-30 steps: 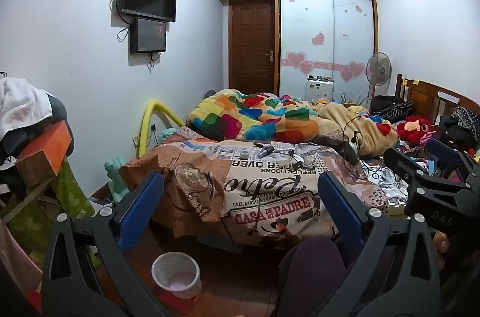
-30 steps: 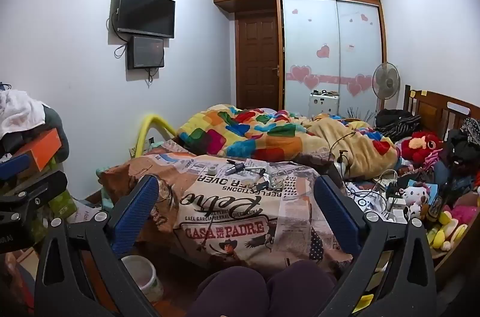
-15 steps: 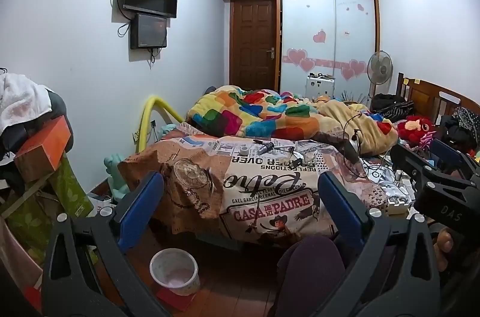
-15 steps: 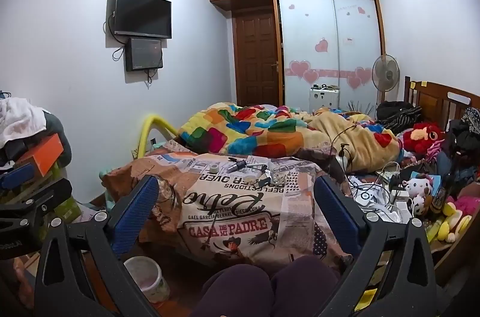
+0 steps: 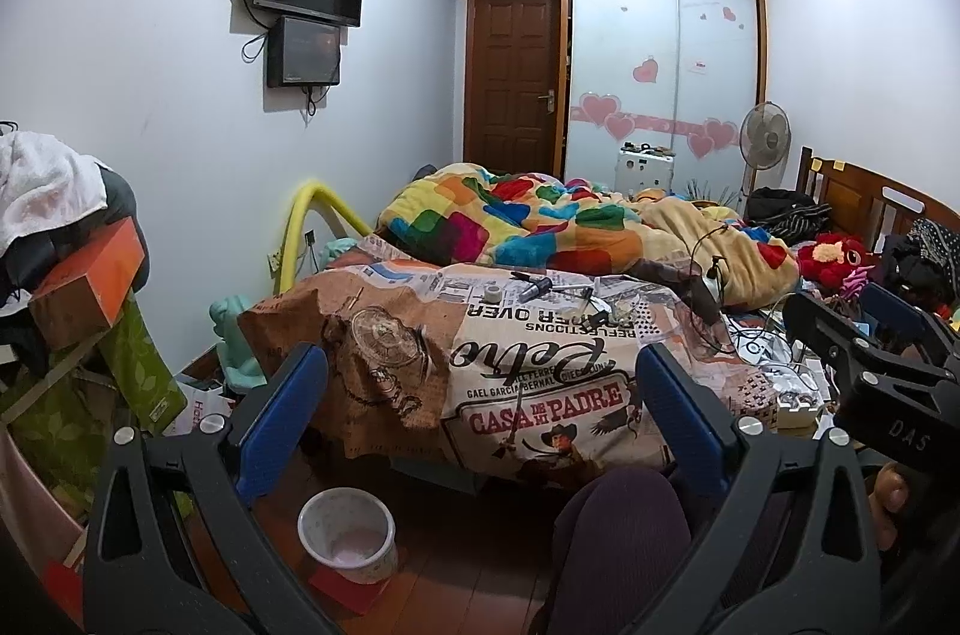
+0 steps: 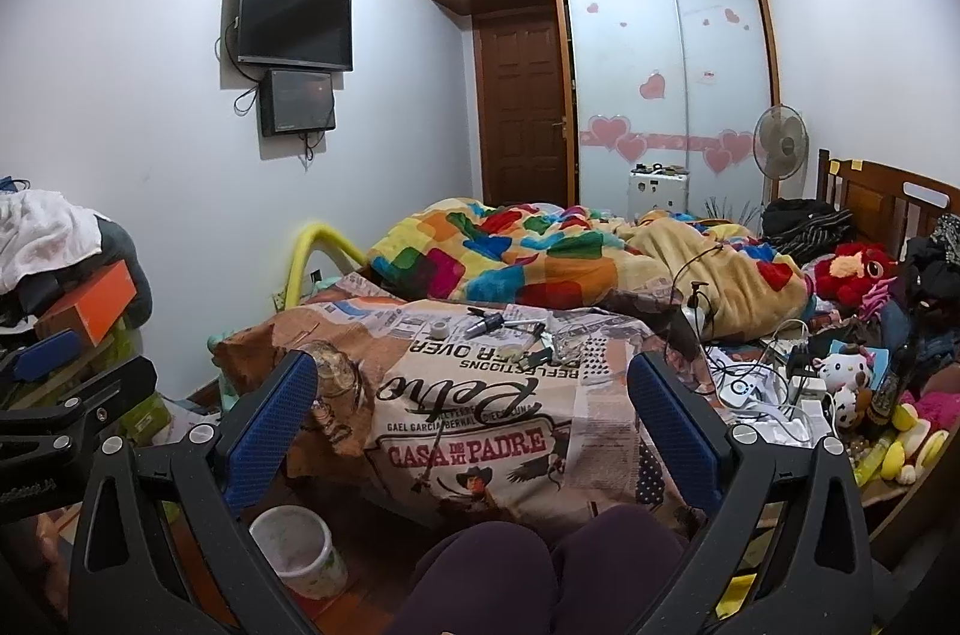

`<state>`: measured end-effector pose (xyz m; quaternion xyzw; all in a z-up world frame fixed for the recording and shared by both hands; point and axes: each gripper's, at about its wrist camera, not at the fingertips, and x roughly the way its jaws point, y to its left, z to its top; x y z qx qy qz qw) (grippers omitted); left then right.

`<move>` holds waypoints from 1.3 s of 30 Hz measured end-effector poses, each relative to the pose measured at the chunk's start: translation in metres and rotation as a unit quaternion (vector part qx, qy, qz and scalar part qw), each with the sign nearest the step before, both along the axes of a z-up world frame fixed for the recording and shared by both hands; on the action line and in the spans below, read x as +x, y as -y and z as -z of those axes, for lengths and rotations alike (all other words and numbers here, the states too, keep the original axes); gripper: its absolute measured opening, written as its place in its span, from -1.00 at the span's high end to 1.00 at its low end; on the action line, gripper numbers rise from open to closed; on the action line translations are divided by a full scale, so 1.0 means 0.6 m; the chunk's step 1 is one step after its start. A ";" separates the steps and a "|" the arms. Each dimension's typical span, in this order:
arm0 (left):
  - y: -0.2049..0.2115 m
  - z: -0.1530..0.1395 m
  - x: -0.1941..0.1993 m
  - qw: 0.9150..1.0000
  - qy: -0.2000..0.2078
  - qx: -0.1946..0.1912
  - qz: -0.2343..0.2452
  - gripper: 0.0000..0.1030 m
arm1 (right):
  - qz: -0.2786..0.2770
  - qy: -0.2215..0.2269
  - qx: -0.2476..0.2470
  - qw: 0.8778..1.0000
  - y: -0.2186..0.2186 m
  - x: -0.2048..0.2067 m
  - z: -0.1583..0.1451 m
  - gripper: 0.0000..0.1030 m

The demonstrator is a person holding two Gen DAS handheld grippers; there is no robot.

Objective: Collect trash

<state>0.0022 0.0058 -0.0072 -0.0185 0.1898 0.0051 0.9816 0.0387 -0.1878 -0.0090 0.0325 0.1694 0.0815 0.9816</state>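
Here, both the left gripper (image 5: 480,395) and the right gripper (image 6: 471,398) hang spread wide and empty above the person's knees (image 6: 540,569), aimed at the bed (image 5: 540,383), while the small white bin (image 5: 348,533) stands on the floor below.

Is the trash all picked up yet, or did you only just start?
Only just starting. Done: nothing that shows; the white bin on the floor looks empty. In hand: nothing, since the left gripper and right gripper are both open and empty. Left: the small bits scattered on the printed bedspread, like the clutter near its middle.
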 end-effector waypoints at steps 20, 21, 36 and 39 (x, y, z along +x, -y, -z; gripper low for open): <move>-0.011 0.008 -0.004 1.000 -0.001 -0.002 -0.002 -1.00 | -0.010 -0.005 -0.002 1.000 -0.008 -0.004 0.003 -1.00; -0.012 0.009 -0.004 1.000 -0.001 -0.003 -0.002 -1.00 | -0.009 -0.005 -0.002 1.000 -0.009 -0.004 0.003 -1.00; -0.014 0.010 -0.005 1.000 0.000 -0.003 -0.003 -1.00 | -0.010 -0.004 -0.001 1.000 -0.007 -0.005 0.004 -1.00; -0.014 0.009 -0.004 1.000 0.000 -0.003 -0.002 -1.00 | -0.010 -0.003 -0.003 1.000 -0.008 -0.004 0.002 -1.00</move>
